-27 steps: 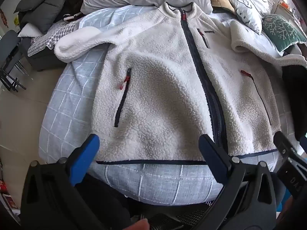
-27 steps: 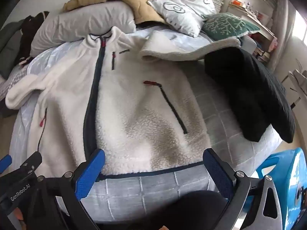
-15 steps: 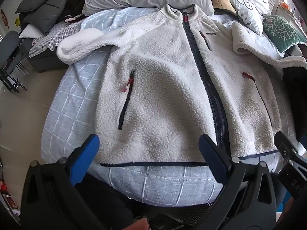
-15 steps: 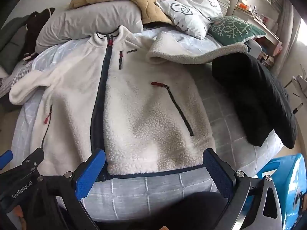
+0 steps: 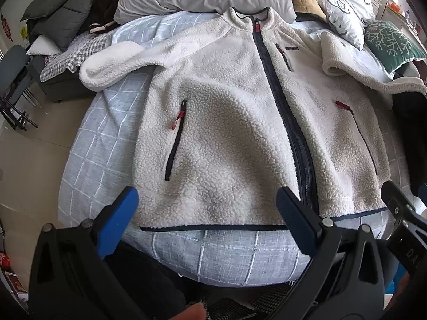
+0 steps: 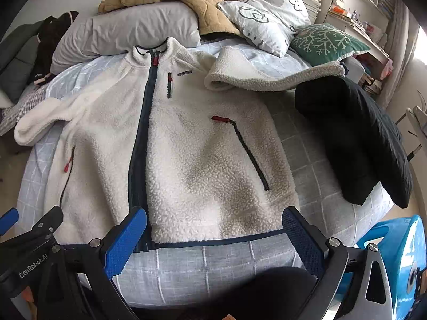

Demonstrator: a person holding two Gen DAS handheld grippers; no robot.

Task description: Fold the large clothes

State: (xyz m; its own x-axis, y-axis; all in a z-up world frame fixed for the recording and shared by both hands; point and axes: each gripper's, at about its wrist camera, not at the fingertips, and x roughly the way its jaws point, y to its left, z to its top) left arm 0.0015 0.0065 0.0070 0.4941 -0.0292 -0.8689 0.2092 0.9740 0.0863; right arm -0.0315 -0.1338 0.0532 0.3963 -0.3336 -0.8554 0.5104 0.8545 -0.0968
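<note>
**Fleece jacket flat on the bed, both tongs spread wide**

Both cameras have drawn in nearer the fleece jacket since a moment ago, and it now fills more of each view. "GenRobot.AI" reads on the left gripper's body in the right view. The jacket lies zipped and face up on the checked bed, long axis from its hem at the near edge to its collar by the pillows. Left and right gripper hover above the hem, jaws wide apart, holding nothing.

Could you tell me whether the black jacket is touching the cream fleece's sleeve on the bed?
Touching. In the right wrist view, the black jacket lies over the far end of the cream fleece's sleeve, covering it with no gap visible.
</note>
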